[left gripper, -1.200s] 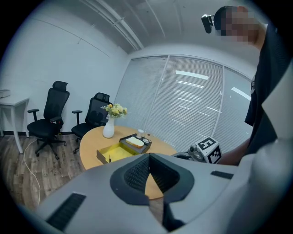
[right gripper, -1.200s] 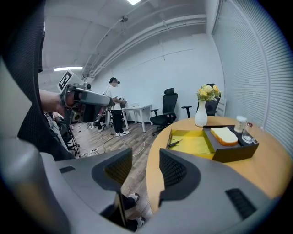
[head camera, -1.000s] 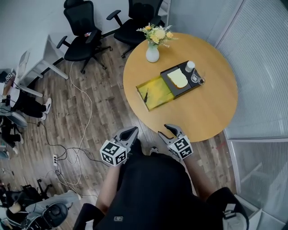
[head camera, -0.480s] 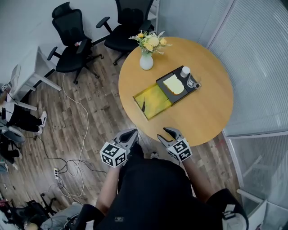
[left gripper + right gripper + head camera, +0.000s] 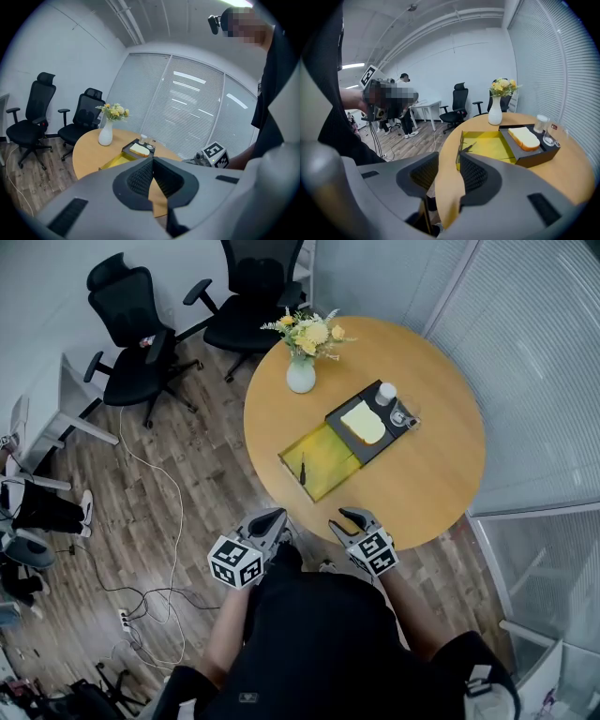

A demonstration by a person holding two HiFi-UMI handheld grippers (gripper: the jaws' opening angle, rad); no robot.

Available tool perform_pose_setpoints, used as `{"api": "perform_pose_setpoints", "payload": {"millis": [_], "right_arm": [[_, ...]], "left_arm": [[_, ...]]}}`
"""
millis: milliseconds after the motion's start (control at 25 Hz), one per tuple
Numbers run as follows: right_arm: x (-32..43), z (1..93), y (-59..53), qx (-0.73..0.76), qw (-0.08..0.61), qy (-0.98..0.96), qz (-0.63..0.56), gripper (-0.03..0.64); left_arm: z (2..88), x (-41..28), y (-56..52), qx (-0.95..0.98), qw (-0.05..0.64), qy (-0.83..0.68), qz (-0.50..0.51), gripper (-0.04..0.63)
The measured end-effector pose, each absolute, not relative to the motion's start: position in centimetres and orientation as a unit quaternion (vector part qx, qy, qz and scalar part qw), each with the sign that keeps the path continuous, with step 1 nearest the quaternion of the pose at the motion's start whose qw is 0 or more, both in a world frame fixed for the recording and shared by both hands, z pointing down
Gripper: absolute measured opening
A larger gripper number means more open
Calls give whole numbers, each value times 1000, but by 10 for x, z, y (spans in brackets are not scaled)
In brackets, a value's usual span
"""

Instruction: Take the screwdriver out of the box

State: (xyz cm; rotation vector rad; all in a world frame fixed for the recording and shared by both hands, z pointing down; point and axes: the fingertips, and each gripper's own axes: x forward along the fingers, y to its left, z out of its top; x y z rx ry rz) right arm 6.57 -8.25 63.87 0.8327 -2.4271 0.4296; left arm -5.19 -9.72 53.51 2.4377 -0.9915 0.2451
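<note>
A small dark screwdriver lies at the near left of the open yellow box on the round wooden table. The right gripper view shows the screwdriver inside the box, ahead of the jaws. Both grippers hang in front of the person, short of the table's near edge. My left gripper has its pads together with nothing in them. My right gripper is open; its jaws have just been closing, and nothing is between them.
A black tray with a slice of bread, a white cup and a glass adjoins the box. A white vase of flowers stands at the table's far left. Two office chairs and floor cables lie left; blinds run along the right.
The person has stepped toward the table, carrying both grippers nearer its edge. The table and the chairs have shifted left in the head view. Nothing on the table has moved.
</note>
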Motion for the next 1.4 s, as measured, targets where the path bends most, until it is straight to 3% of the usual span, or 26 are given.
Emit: {"api": "perform_pose_setpoints", "payload": {"millis": [600, 1040, 1400], "right_arm": [[37, 662, -128, 363, 316, -854, 197, 117], [13, 671, -167, 422, 302, -823, 233, 106], [1, 690, -195, 398, 339, -819, 235, 106]], "left_arm": [[537, -83, -160, 915, 246, -305, 95, 5], [548, -102, -181, 932, 260, -229, 111, 5], [561, -108, -192, 932, 266, -209, 127, 4]]}}
